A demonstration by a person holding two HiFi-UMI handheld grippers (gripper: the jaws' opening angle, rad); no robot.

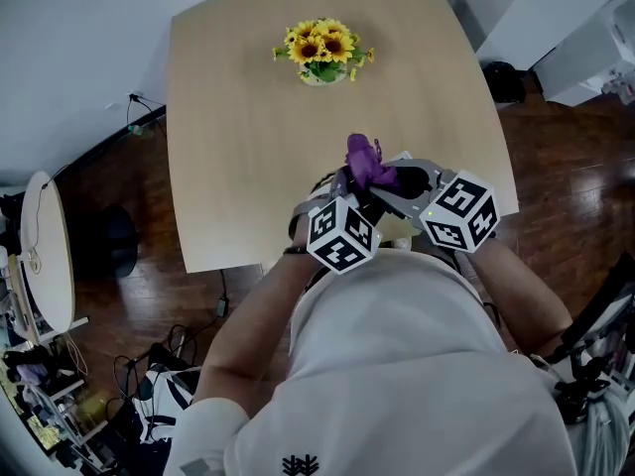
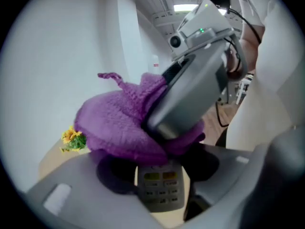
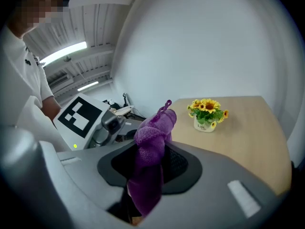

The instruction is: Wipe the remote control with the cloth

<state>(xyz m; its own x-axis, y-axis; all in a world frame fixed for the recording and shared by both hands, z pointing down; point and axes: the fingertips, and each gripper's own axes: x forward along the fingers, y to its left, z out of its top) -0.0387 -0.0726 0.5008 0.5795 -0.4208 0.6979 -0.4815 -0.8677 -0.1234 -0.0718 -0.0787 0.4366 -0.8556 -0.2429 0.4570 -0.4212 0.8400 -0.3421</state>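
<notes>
Grey plastic remote control [image 2: 159, 187] with rows of small buttons, clamped by its sides between the closed-in jaws of the left gripper [image 2: 157, 205]; held button face up, with only the near end in sight in the left gripper view; pale wood visible beneath it there.

Purple terry cloth [image 2: 119, 123] bunched over the far end of the remote, hiding that part; touches it from above; a thin twisted corner sticking up at the top; same cloth [image 3: 152, 128] pinched between the jaws of the right gripper [image 3: 147, 185], with jaws drawn together on the fabric, a fold rising above them and a strip hanging below; shows in the head view as a small purple tuft [image 1: 369, 165] between the two tools.

Right gripper's grey body tilted down onto the cloth from the upper right in the left gripper view; both grippers close together above the near edge of the light wooden table [image 1: 248, 147], just ahead of the person's white shirt [image 1: 417, 365]; black-and-white marker cube of the left tool [image 1: 342, 236] beside that of the right [image 1: 459, 211].

Bunch of yellow sunflowers in a small white pot [image 1: 322, 50] upright toward the far edge of the table, well apart from the grippers; dark wooden floor [image 1: 129, 296] around the table.
</notes>
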